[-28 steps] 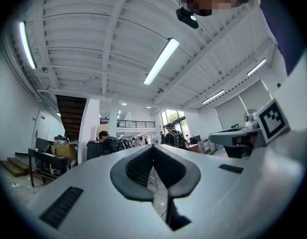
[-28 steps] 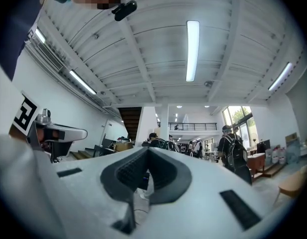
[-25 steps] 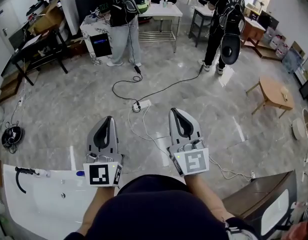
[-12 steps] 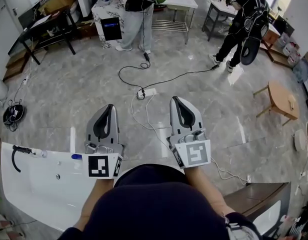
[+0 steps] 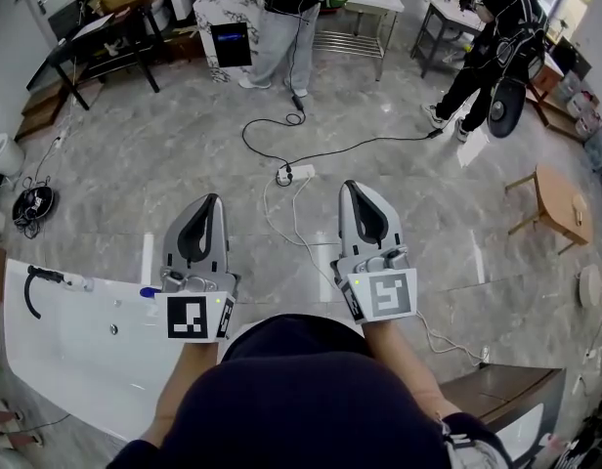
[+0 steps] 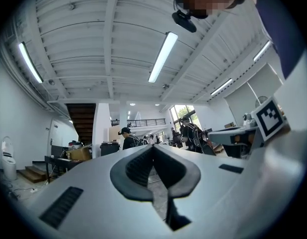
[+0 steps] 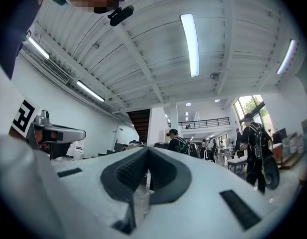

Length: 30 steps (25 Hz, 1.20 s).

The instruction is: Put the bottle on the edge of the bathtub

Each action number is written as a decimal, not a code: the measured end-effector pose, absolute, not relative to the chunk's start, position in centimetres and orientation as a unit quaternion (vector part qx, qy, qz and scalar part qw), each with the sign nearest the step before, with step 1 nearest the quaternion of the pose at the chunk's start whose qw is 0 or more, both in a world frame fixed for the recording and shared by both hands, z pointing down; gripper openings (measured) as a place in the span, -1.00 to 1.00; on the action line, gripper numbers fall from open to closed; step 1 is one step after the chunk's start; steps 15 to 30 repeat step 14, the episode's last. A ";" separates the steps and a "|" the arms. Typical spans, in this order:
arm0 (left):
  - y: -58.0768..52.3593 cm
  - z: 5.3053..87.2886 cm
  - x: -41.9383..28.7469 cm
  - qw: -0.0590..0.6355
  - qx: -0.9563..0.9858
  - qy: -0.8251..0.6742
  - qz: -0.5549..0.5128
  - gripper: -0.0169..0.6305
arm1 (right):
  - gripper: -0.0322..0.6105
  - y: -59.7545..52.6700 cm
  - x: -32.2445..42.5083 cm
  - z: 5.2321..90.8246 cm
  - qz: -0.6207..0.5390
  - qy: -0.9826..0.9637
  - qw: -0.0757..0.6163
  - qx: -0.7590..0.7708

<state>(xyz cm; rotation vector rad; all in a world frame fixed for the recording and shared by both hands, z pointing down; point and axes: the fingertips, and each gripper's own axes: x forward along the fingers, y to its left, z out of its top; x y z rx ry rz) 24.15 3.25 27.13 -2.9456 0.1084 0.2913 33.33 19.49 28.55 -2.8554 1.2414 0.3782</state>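
The person stands by the white bathtub point(image 5: 57, 360), which fills the lower left of the head view. Both tools are held out in front, over the gray floor.

The left gripper point(image 5: 211, 203) has its fingers point(image 6: 143, 166) pressed together, with nothing between them. The right gripper point(image 5: 354, 188) is the same: its fingers point(image 7: 126, 171) are squeezed tight on nothing. So no bottle is being carried.

I can't find a bottle for sure. A small blue thing point(image 5: 148, 290) sits on the tub's flat edge, just beside the left gripper, but it is too small to tell what it is.

This could be a moment when the bottle is to be fetched, or one when it already lies on the edge and the hands are free again.

Either way, slow steps are best here. A power strip point(image 5: 290, 174) and its cords lie on the floor just ahead and are easy to trip on.
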 end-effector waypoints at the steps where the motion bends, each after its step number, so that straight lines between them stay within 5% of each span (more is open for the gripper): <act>1: 3.3 27.1 24.1 0.089 -0.990 0.040 0.098 -0.94 | -0.90 19.4 33.4 28.5 0.121 0.399 0.002 -0.909; 30: 3.0 28.7 23.4 0.089 -0.990 0.061 0.093 -0.94 | -0.90 17.8 33.7 29.6 0.119 0.427 -0.004 -0.896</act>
